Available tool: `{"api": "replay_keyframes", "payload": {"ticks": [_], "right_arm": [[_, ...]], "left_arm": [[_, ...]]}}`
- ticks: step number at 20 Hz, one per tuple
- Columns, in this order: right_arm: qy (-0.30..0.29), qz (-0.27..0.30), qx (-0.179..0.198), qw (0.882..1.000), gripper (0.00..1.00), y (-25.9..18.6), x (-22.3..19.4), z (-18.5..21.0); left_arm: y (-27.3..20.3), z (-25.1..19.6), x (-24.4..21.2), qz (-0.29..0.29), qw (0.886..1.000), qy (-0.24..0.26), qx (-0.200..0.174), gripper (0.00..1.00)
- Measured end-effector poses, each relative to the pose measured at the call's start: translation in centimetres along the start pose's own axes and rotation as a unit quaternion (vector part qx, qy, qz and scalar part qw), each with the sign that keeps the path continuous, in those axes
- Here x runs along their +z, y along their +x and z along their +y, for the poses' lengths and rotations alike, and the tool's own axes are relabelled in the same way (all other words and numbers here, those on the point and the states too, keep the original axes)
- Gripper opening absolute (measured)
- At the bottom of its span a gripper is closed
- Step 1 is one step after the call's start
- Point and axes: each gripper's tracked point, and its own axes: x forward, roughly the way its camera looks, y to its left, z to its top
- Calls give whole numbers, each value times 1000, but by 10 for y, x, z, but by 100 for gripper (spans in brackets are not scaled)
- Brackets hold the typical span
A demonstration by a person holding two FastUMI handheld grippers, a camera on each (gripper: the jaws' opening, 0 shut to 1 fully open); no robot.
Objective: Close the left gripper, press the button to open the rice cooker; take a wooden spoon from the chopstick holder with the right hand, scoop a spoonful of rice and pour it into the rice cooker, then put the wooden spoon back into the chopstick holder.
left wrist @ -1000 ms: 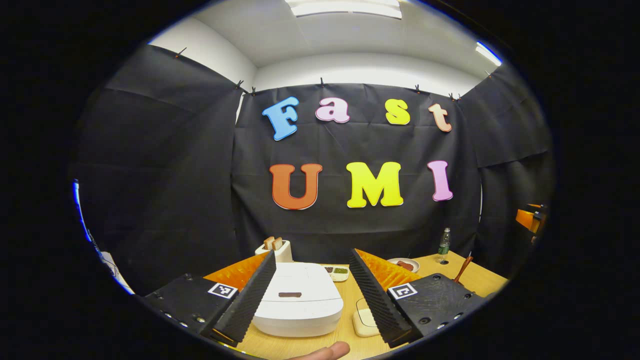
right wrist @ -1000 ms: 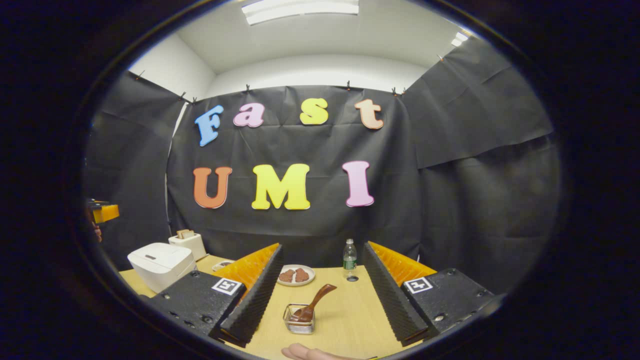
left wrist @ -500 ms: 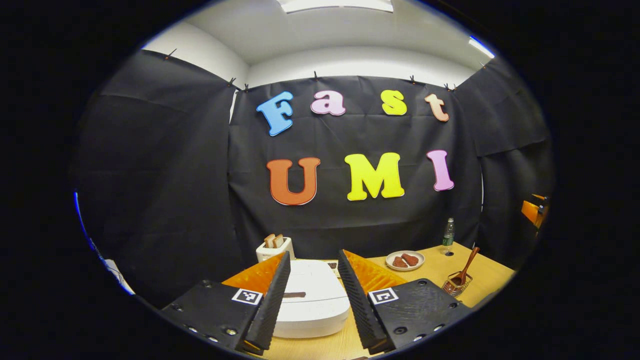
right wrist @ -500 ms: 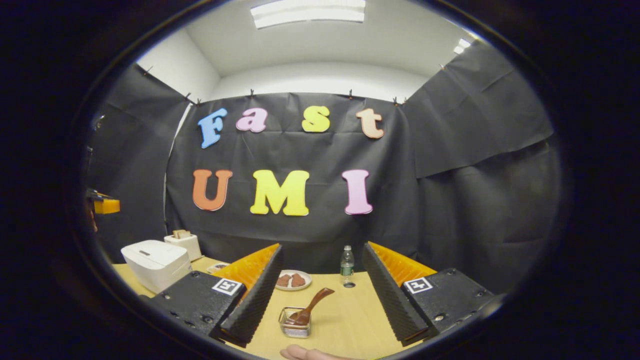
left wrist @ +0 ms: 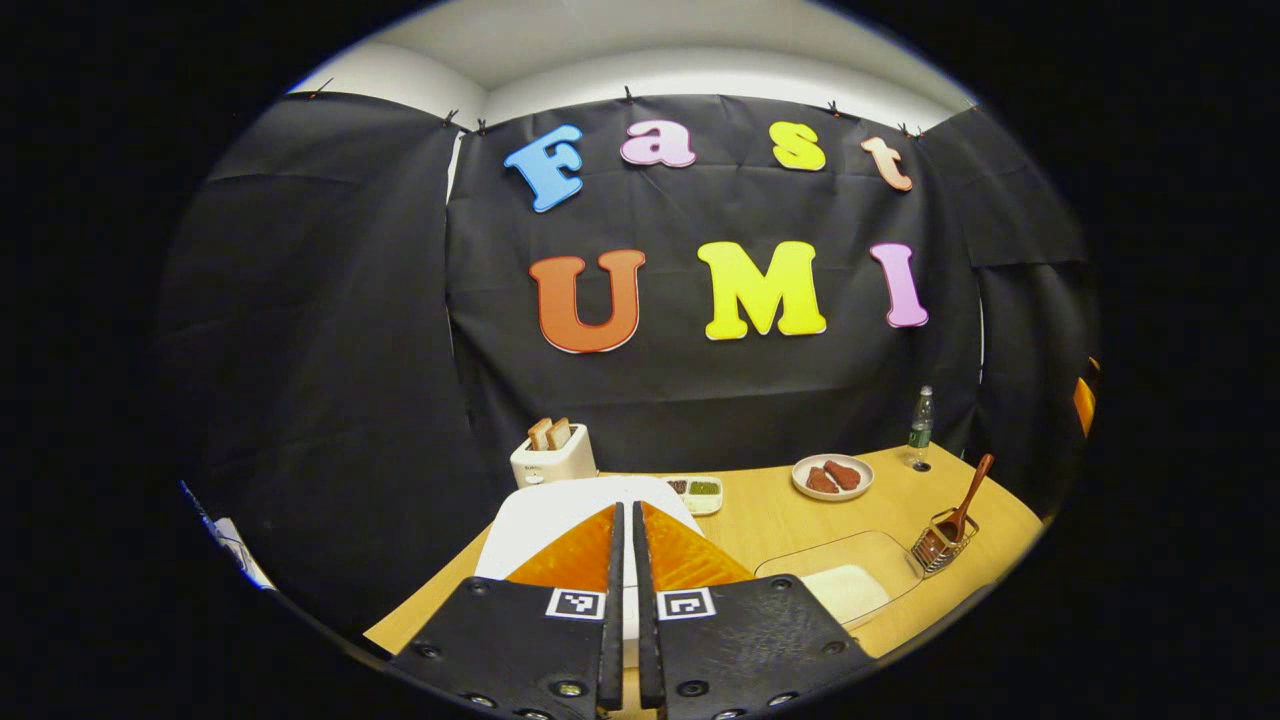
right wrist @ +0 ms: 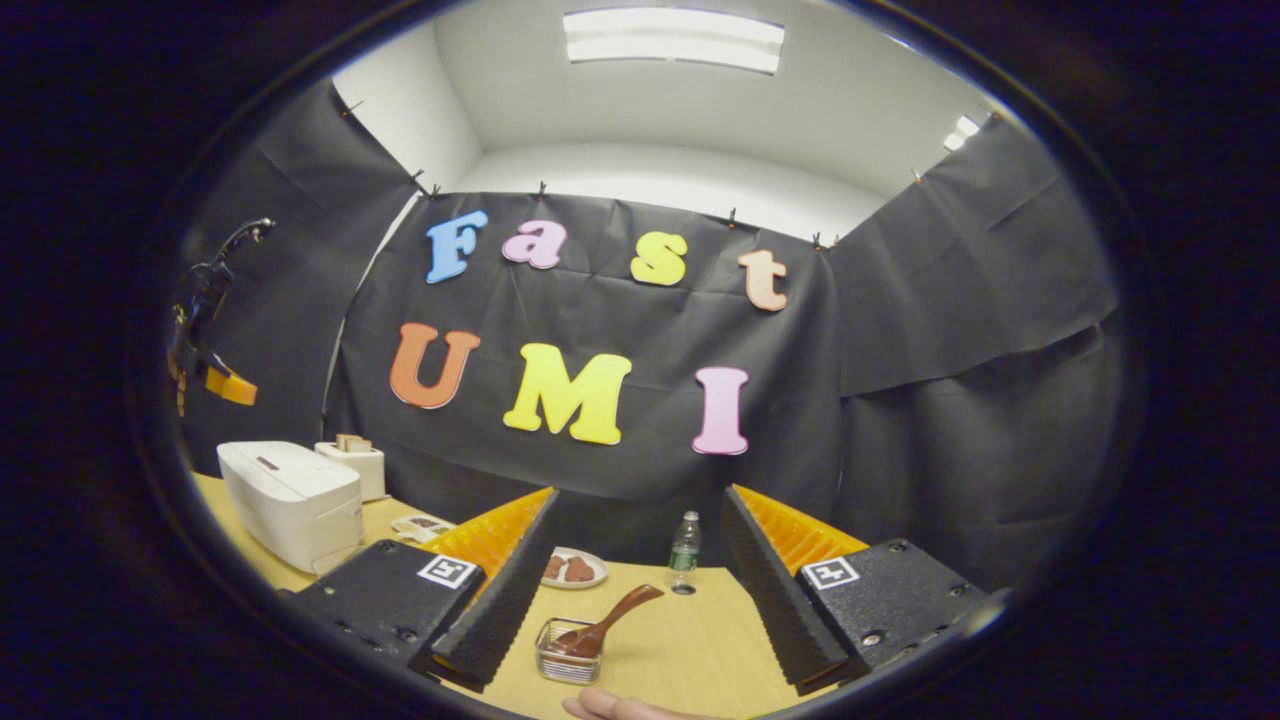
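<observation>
A black-draped booth surrounds a wooden counter that carries the cooker and the rest of the kit.

The left gripper has its 2 fingers pressed together with nothing between them, pointing down over the lid of the white cooker, which is closed. The first step, closing the left fingers, looks done; pressing the button is the step in hand. The button itself is hidden behind the fingers in the left gripper view, so I cannot tell whether the tips touch it. The next move likely calls for a straight push onto the latch with the fingers kept together, firm enough to pop the lid without sliding the cooker.

Beyond the cooker stand a toaster and a small dish; to the right lie a clear tray of rice, a plate and a bottle.

The right gripper hangs with its fingers spread wide and empty, above and short of the holder, where the spoon leans with its handle up to the right. A fingertip shows at the bottom edge. The spoon is untouched.
</observation>
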Motion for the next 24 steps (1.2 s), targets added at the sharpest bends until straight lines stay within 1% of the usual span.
{"api": "replay_keyframes", "payload": {"ticks": [1, 2, 5, 8, 13, 14, 15, 17, 20, 21, 24], "right_arm": [[2, 5, 5, 1000, 100, 0, -5, 3], [-1, 10, 7, 1000, 100, 1, -10, 4], [-9, 17, 6, 1000, 100, 5, -17, 3], [-11, 23, 3, 1000, 100, 8, -23, -2], [-5, 43, -4, 999, 100, 10, -40, -12], [-6, 47, -6, 999, 100, 9, -43, -14], [-8, 50, -9, 999, 100, 9, -44, -17], [-10, 56, -12, 998, 100, 9, -48, -20], [-8, 64, -8, 998, 100, 6, -53, -20], [-7, 67, -8, 998, 100, 4, -53, -21], [-13, 77, -15, 997, 100, 1, -59, -29]], "left_arm": [[5, 1, -10, 14, 1000, 1, 5, 5], [18, 3, -21, 32, 999, 4, 10, 0], [28, 6, -38, 63, 998, 12, 16, 0], [42, 13, -56, 102, 994, -8, 26, 0], [61, 18, -94, 159, 986, -22, 33, 0], [59, 19, -98, 169, 985, -28, 37, 8], [60, 18, -94, 158, 986, -31, 38, 0], [59, 20, -91, 156, 986, -29, 41, 0], [63, 20, -102, 181, 982, -49, 37, 0], [63, 21, -99, 176, 982, -57, 35, 0], [59, 23, -91, 161, 985, -55, 35, 0]]}}
